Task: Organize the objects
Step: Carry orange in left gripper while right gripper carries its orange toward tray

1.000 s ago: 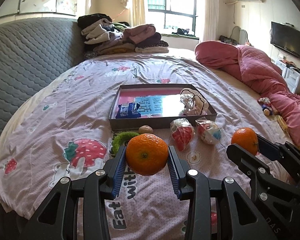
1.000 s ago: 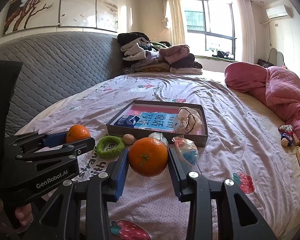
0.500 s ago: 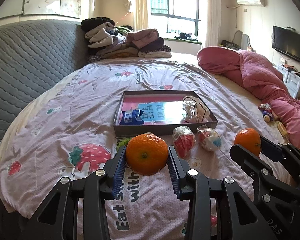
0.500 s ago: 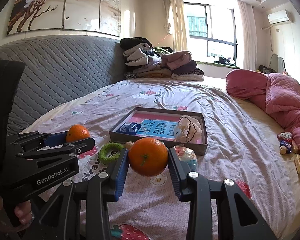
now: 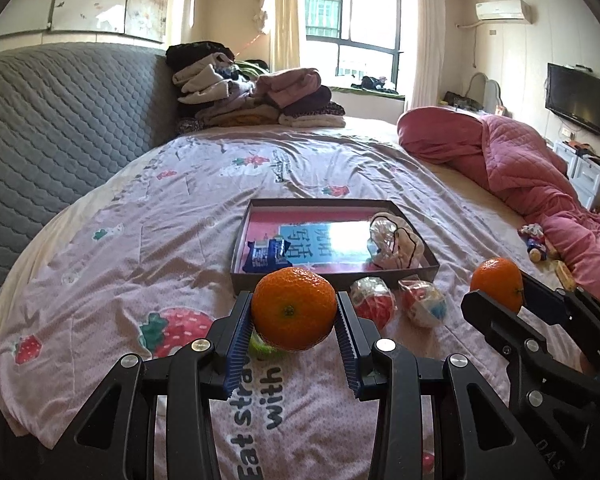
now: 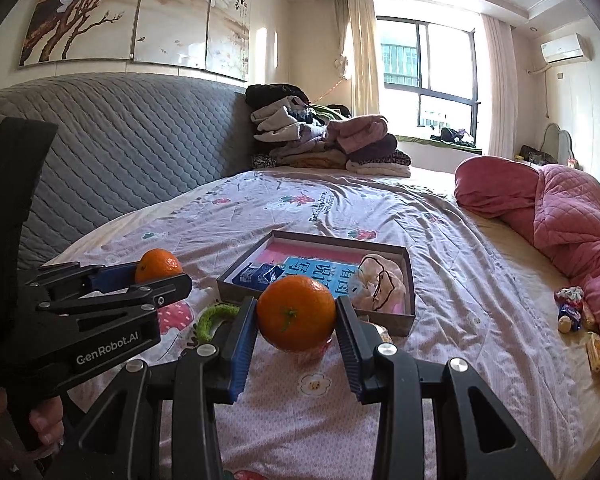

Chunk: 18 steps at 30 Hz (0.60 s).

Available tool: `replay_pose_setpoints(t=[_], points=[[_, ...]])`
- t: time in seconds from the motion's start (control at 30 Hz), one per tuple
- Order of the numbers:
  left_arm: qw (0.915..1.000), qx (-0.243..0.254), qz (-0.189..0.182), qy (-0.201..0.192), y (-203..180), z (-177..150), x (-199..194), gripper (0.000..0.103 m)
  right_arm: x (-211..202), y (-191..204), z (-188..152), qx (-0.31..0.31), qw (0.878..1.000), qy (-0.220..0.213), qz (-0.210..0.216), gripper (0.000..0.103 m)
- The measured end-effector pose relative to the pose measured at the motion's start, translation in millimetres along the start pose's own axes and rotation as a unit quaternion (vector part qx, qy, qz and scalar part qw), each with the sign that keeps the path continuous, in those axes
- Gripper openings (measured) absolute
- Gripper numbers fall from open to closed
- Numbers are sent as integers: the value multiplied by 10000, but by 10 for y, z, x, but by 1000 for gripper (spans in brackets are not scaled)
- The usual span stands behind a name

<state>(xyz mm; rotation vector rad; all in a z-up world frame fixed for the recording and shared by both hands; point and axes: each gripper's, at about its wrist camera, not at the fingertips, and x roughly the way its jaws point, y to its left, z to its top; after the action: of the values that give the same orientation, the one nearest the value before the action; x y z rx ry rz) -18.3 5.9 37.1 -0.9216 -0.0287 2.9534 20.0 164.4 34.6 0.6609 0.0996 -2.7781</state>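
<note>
My left gripper [image 5: 294, 312] is shut on an orange mandarin [image 5: 294, 308], held above the bedspread. My right gripper [image 6: 296, 314] is shut on a second mandarin [image 6: 296, 312]; that same fruit [image 5: 497, 284] shows in the left wrist view at the right. Ahead lies a shallow dark box [image 5: 336, 278] holding a blue snack packet [image 5: 266, 254] and a crumpled bag [image 5: 396, 246]. Two wrapped balls [image 5: 372, 302] [image 5: 424, 304] lie before its front wall. A green ring [image 6: 214, 318] lies near the box, half hidden by my left fingers.
The bed carries a pink strawberry-print sheet [image 5: 140, 240]. A pink quilt [image 5: 520, 168] is heaped at the right, with small toys [image 5: 536, 240] beside it. Folded clothes [image 5: 256, 96] are stacked at the far end. A grey padded headboard [image 5: 60, 120] runs along the left.
Both views have tipped up slightly, so the box and balls sit lower in frame. Each gripper still holds its mandarin the same way.
</note>
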Motion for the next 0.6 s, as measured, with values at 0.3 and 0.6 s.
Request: replay_pose_setpoints(t=[0.3, 0.6], points=[[9999, 44, 109, -37, 92, 82, 194, 41, 201, -24, 111, -20, 10000, -51, 46, 39], [9999, -30, 130, -16, 179, 188, 410, 41, 399, -3, 173, -90, 9998, -54, 153, 39]])
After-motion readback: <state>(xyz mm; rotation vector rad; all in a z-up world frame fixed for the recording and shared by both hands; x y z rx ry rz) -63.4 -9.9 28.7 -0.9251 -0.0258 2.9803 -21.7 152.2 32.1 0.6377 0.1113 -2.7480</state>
